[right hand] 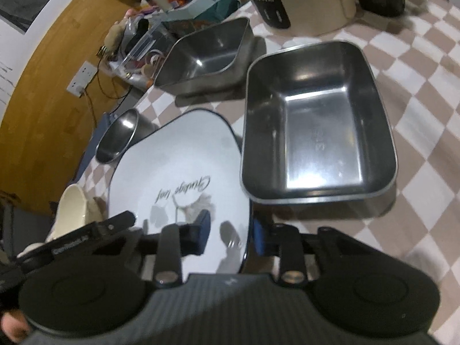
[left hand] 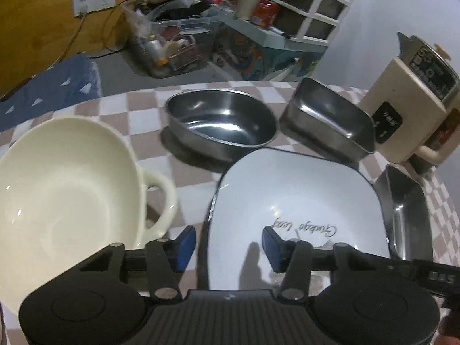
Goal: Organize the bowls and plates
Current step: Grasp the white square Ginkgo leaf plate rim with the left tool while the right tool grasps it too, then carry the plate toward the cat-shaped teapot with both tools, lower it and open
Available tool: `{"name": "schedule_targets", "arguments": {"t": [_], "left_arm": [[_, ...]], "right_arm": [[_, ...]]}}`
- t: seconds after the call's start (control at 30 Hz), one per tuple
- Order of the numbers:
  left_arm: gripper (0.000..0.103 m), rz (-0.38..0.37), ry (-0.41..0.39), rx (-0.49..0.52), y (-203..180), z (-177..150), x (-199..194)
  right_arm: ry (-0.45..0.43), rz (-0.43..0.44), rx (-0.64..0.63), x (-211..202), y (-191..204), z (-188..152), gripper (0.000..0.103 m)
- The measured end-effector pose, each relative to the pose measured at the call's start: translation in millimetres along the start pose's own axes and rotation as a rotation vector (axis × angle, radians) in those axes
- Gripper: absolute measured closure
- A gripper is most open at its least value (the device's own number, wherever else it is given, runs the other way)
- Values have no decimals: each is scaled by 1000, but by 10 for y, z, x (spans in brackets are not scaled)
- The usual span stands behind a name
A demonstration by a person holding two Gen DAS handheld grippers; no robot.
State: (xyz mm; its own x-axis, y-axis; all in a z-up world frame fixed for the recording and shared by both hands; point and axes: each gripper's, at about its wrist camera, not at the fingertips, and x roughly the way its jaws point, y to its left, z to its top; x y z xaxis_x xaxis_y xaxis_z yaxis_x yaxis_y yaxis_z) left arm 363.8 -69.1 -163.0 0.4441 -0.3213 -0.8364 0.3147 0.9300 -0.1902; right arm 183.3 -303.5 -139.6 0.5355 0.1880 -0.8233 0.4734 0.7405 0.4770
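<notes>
A white square plate (left hand: pixel 296 195) with a dark rim and script lettering lies on the checked tablecloth. My left gripper (left hand: pixel 229 247) straddles its left rim, one blue pad outside the plate and one over it, with gaps showing, so it is open. My right gripper (right hand: pixel 231 234) straddles the right rim of the same plate (right hand: pixel 178 166) in the same way and is open too. A cream bowl (left hand: pixel 57 195) with a handle sits left of the plate. A round steel bowl (left hand: pixel 221 120) stands behind it. A rectangular steel tray (right hand: pixel 316 120) lies right of the plate, and a second tray (right hand: pixel 207 54) lies farther back.
A cream electric kettle (left hand: pixel 414 100) stands at the back right of the table, close to the far tray. Beyond the table's far edge are a cluttered clear bin (left hand: pixel 172 43), a white drawer unit (left hand: pixel 310 3) and a wall socket (left hand: pixel 92 1) with cables.
</notes>
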Motion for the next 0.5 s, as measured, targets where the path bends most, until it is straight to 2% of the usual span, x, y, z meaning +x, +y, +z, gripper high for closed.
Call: {"name": "schedule_targets", "arguments": {"t": [0.13, 0.2, 0.27, 0.37, 0.5], "left_arm": [[67, 20, 5, 17, -42, -6, 35], [80, 43, 4, 17, -38, -7, 34], [87, 57, 3, 3, -2, -15, 25], [87, 50, 9, -13, 26, -81, -22], [87, 76, 11, 2, -38, -322, -159]], "right_arm": [[-18, -30, 4, 104, -10, 40, 84], [-15, -37, 6, 123, -22, 54, 87], [-10, -36, -22, 116, -21, 70, 88], [6, -40, -69, 106, -6, 62, 88], [42, -53, -136, 74, 28, 5, 86]]}}
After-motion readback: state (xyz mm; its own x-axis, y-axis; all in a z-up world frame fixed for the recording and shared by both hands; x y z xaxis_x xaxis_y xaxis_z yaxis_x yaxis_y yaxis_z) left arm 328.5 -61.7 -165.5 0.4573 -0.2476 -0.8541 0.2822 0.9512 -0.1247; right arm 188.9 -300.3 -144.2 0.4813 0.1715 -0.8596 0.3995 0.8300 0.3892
